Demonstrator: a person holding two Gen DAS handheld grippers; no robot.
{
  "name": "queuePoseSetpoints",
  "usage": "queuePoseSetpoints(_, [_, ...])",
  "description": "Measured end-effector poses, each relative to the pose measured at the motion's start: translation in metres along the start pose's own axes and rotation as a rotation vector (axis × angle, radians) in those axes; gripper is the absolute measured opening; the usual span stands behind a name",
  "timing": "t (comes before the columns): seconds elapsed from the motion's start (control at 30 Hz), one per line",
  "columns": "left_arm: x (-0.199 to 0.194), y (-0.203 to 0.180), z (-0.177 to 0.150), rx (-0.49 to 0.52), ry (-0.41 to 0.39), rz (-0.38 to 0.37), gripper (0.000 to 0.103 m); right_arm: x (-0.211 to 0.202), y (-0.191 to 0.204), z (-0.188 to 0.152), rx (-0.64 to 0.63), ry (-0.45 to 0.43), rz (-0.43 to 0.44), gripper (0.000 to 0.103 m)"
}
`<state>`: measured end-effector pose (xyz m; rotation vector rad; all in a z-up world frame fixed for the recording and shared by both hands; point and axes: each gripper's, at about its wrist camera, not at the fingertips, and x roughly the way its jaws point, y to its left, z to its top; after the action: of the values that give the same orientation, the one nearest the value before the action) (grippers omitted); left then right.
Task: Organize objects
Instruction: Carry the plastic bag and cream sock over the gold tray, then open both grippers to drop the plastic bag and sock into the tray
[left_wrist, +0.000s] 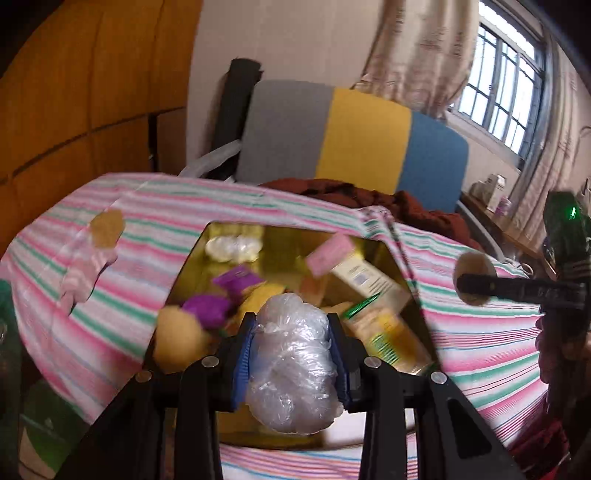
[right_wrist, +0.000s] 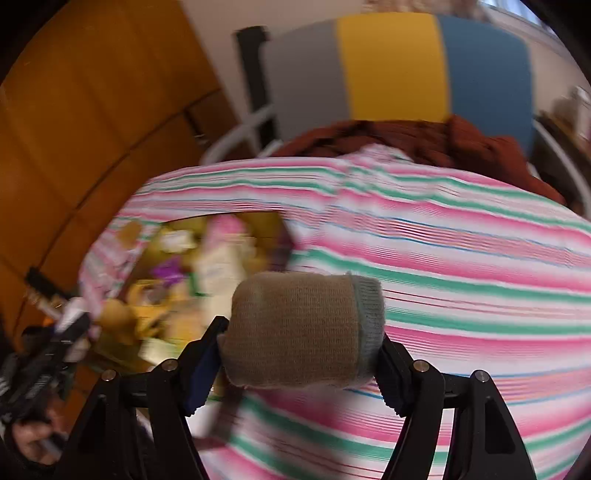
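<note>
While the left claw (left_wrist: 291, 354) pinches a crumpled plastic bag (left_wrist: 291, 365) above the gold tin (left_wrist: 192, 254), release low, clear of its boxes. Right claw (right_wrist: 299, 354) clamps a rolled sock (right_wrist: 299, 328) over the striped tabletop (right_wrist: 461, 258), tin to its left.

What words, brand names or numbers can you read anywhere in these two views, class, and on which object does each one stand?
None can be read.
Cream carton in the tin box: print too blurred.
Pink packet: too blurred.
Purple packet: too blurred.
Right wrist view: motion blur, no text visible.
</note>
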<state>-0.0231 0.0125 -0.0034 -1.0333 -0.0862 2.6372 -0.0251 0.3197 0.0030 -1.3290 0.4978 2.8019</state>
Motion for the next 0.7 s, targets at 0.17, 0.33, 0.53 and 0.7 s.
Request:
queuePoseSetpoints(0.17, [0.007,0.005,-0.008,-0.014,0.018,-0.019,0.036,0.028,0.062,0.012,-0.084,0.027,0.079,0.073])
queuePoseSetpoints(0.33, [0.021,0.001,-0.009,-0.002,0.032,-0.025,0.036,0.06,0.097,0.03,-0.083,0.052,0.13,0.075])
queuePoseSetpoints(0.53, [0.035,0.004,-0.016,-0.009,0.072,-0.015,0.037,0.084,0.12,0.046,-0.075,0.056,0.17,0.103])
queuePoseSetpoints(0.7, [0.043,0.004,-0.018,-0.003,0.075,-0.004,0.037,0.081,0.113,0.037,-0.049,0.057,0.165,0.103])
